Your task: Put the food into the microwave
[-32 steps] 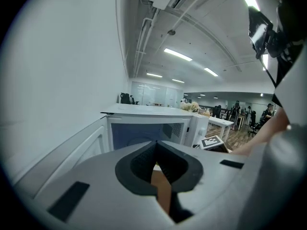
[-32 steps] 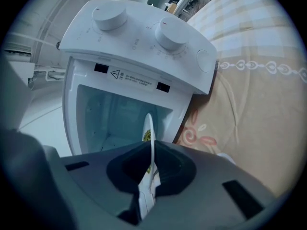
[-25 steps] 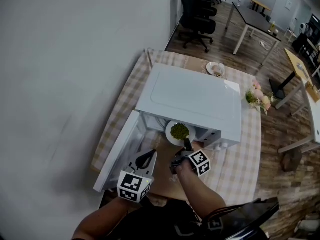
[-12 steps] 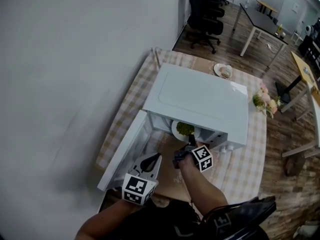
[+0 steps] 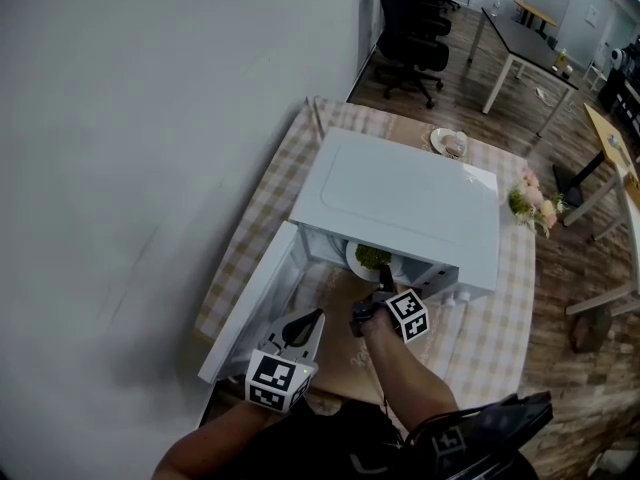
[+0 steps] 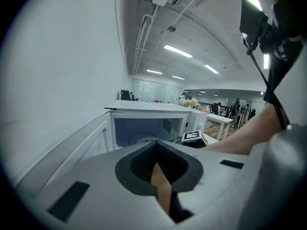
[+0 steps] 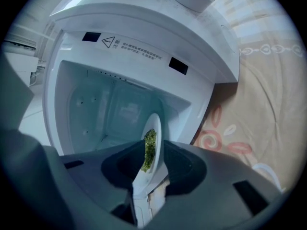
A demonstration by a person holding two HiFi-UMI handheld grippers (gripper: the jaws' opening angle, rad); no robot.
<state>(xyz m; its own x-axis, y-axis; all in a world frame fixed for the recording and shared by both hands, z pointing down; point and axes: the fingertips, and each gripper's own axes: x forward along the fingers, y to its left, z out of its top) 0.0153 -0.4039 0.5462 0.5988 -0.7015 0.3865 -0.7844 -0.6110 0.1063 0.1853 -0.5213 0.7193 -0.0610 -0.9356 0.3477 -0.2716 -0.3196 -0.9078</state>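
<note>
Table (image 5: 495, 338): stands against the wall at the left; it bears the microwave.
Microwave (image 5: 400, 198): on the middle of the table.
Door (image 5: 255, 293): swung out to the left of the cavity, toward the person.
Plate of food (image 5: 357, 259): inside the cavity, at its front edge.
Right gripper (image 5: 384, 286): just before the cavity, with the plate's near rim between its jaws (they have just been opening).
Left gripper (image 5: 316, 318): left of the right gripper, beside the door.
Small plate (image 5: 452, 143): on the table behind the microwave.
Flowers (image 5: 530, 206): on the table's right edge, right of the microwave.
Office chairs (image 5: 410, 18): on the floor beyond the table.
</note>
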